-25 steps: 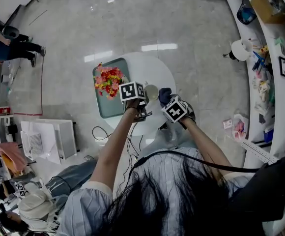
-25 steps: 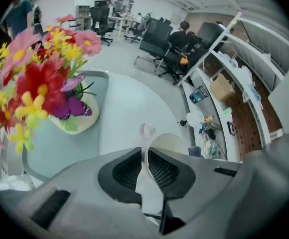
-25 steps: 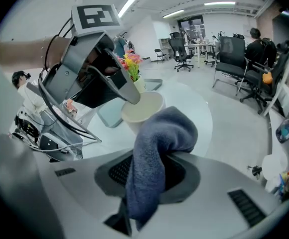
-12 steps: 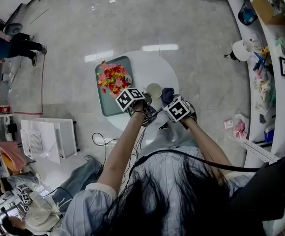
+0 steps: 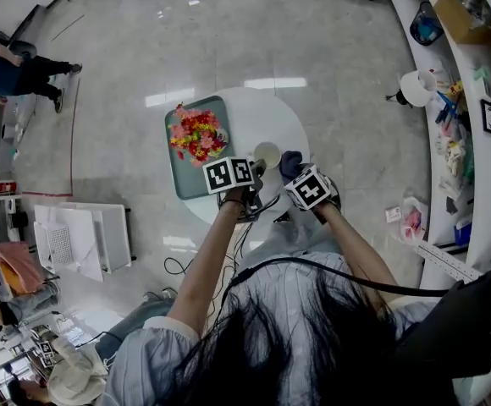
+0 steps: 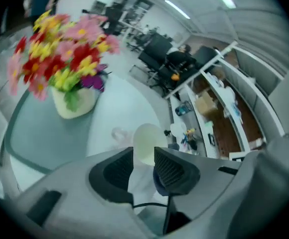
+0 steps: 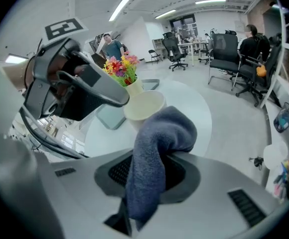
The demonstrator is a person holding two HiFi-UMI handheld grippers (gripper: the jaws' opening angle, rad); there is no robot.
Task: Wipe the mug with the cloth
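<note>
- The right gripper (image 7: 152, 169) has its jaws pressed onto a dark blue-grey terry cloth (image 7: 159, 138). The cloth bulges in a soft fold ahead of the jaw tips, and a tail hangs behind.
- The cloth looks limp and light. It will likely fold wherever it is pushed, so the bunched fold in front is the part to press on the mug.
- The left gripper (image 6: 143, 166) has its jaws a narrow gap apart, with nothing that I can make out between them.
- The cream ceramic mug (image 6: 147, 141) stands upright just beyond the left jaw tips, on the round white worktop (image 5: 262, 117). In the right gripper view it sits just behind the cloth's fold.
- The mug is probably rigid, smooth, fairly light and breakable. It may skid or tip under a sideways wipe.
- A hold across the wall at the rim, or on the handle, which no view shows, would likely steady it.
- Farther left, a cream vase (image 6: 74, 103) of red, pink and yellow flowers (image 6: 60, 54) stands on a grey-green tray (image 5: 182, 180).
</note>
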